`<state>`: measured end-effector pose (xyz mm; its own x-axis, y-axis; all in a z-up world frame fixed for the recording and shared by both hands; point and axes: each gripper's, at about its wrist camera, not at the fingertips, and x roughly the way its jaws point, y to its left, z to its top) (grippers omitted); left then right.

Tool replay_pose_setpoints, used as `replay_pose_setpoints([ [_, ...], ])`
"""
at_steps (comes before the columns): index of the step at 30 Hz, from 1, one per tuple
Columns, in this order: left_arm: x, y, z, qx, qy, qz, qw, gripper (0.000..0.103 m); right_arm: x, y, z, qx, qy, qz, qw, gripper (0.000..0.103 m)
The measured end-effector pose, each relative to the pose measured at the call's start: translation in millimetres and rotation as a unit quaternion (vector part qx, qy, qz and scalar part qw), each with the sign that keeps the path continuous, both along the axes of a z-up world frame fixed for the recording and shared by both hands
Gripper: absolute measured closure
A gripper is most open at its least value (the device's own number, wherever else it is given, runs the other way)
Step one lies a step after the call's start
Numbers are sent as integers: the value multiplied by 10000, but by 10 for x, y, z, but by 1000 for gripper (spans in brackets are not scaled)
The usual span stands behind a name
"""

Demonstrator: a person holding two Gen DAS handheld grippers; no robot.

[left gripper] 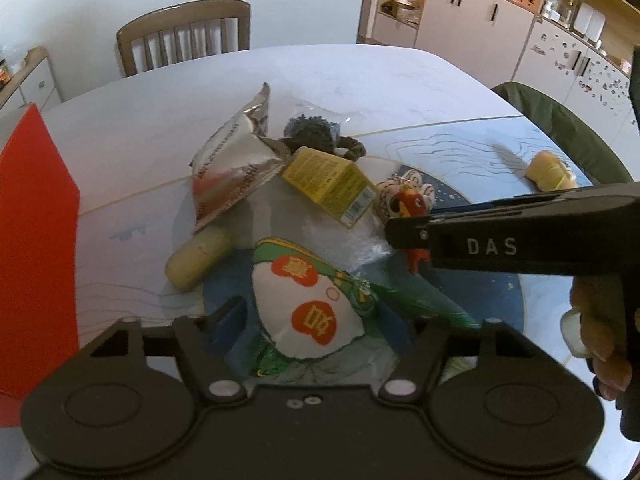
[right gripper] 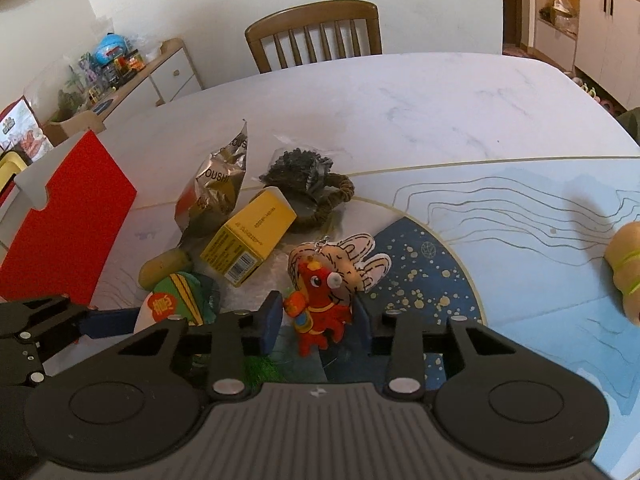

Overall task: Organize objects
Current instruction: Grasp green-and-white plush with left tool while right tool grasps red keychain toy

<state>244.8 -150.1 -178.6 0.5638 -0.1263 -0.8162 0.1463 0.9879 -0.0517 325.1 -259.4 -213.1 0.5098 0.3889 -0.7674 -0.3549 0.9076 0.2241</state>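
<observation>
**Two grippers over a pile of small things on the table**

Left wrist view: the left gripper (left gripper: 320,328) stands wide open over a white and green plush charm (left gripper: 308,312) with orange badges. The charm lies between the two fingers, and neither finger clearly presses on it. Beyond the charm a pale cylinder (left gripper: 196,258) lies on the table (left gripper: 360,80), with one end under a silver snack bag (left gripper: 232,168). A yellow box (left gripper: 332,182) rests just beside the bag, and a dark beaded bundle (left gripper: 310,132) lies behind the box. The right gripper (left gripper: 412,228) enters from the right side, held by a hand (left gripper: 600,328). Its tip is at a red horse toy (left gripper: 412,204), but from this side one cannot tell how far it is open. A red box (left gripper: 32,240) stands at the left edge, and a tan plush piece (left gripper: 550,170) lies well apart on the right.

Right wrist view: the right gripper (right gripper: 318,320) is partly open, and the red horse toy (right gripper: 320,304) sits between its blue pads (right gripper: 270,320). Whether the pads touch the toy cannot be told. A white flat piece with drawn lines (right gripper: 360,256) lies behind the horse. The yellow box (right gripper: 250,240) lies to the left, near the snack bag (right gripper: 216,188) and a brown braided ring (right gripper: 336,196). The left gripper (right gripper: 104,322) reaches in from the left at the green and white charm (right gripper: 180,300).
</observation>
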Motion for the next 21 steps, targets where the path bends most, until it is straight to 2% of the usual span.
replay_pose_setpoints([
  [7,-40,-15,31,17,-52,-56,10000,46,-42,-4,26,36,-74,-14,10000,66],
  [21,-186,181,309,-273,-46,228,9994,47,-240,-172,292,471,-165,-117,9987,67],
])
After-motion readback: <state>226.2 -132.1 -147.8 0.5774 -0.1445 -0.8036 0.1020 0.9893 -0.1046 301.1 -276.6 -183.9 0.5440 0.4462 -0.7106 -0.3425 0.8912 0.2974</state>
